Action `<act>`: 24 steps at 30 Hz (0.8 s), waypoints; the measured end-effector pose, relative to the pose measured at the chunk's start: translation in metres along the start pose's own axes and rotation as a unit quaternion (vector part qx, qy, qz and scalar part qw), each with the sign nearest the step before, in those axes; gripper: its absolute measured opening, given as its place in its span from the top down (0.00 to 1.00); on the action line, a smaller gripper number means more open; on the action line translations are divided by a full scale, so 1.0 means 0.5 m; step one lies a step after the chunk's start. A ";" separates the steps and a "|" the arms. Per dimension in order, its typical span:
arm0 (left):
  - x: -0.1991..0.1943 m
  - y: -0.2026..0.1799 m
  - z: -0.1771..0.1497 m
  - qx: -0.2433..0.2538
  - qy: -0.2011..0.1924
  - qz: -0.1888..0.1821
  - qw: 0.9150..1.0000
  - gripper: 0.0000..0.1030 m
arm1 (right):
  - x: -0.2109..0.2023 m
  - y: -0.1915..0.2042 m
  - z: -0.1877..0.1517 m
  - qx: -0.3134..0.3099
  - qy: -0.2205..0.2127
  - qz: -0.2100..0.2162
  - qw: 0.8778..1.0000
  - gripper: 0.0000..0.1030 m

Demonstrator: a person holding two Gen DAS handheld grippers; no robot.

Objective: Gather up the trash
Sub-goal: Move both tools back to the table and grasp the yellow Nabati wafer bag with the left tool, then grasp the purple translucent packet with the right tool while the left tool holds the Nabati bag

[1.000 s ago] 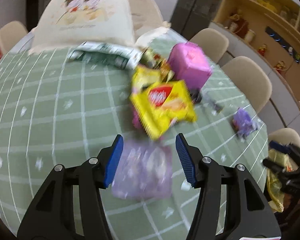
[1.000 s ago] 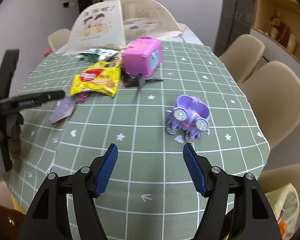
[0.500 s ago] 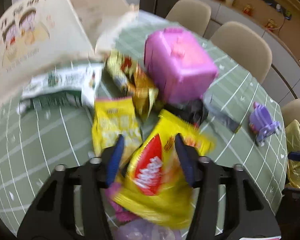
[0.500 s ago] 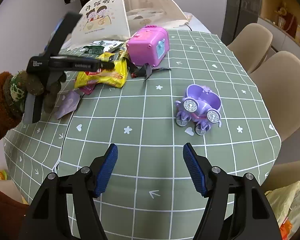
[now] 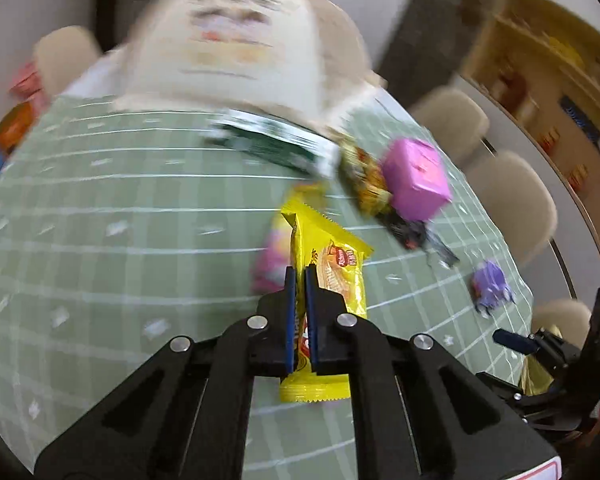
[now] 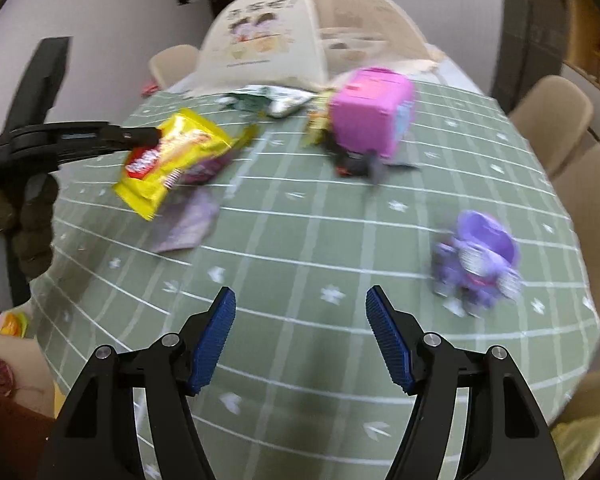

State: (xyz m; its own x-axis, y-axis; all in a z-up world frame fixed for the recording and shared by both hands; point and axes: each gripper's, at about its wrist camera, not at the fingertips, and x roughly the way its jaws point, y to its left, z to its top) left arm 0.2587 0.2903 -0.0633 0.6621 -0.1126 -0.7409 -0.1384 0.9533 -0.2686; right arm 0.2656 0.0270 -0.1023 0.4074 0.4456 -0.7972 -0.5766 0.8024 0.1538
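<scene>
Between the left gripper (image 5: 300, 276)'s blue fingers (image 5: 289, 312), clenched tight, a yellow snack packet (image 5: 332, 264) hangs lifted above the green checked counter (image 5: 120, 220). Across the counter, the right gripper (image 6: 300, 300) hovers with fingers released and empty. Farther off lie a pale purple wrapper (image 6: 188, 224), purple toy carriage (image 6: 480, 256) and pink toy box (image 6: 374, 116).

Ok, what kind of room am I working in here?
Most likely a home dining room: a large table under a green grid-patterned tablecloth, beige moulded chairs around it, a cream mesh food cover at the far end, and wooden shelves of ornaments along one wall.
</scene>
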 end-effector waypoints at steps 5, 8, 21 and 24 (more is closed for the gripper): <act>-0.052 0.089 -0.065 -0.052 0.010 0.041 0.998 0.96 | 0.053 0.074 0.025 -0.038 0.012 0.037 0.999 0.38; -0.057 0.118 -0.115 -0.076 0.026 0.054 0.995 0.95 | 0.088 0.106 0.048 -0.059 0.008 0.041 0.997 0.38; -0.061 0.173 -0.201 -0.128 0.038 0.067 0.989 0.94 | 0.210 0.151 0.116 -0.091 0.060 0.065 0.992 0.71; -0.059 0.181 -0.207 -0.138 0.040 0.066 0.987 0.94 | 0.203 0.170 0.123 -0.105 0.045 0.074 0.991 0.71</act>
State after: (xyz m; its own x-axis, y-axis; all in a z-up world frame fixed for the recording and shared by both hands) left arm 0.1503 0.3508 -0.1295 0.5668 -0.0249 -0.8235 -0.4217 0.8499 -0.3160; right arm 0.3017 0.1649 -0.1342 0.2485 0.5075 -0.8250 -0.7638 0.6264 0.1553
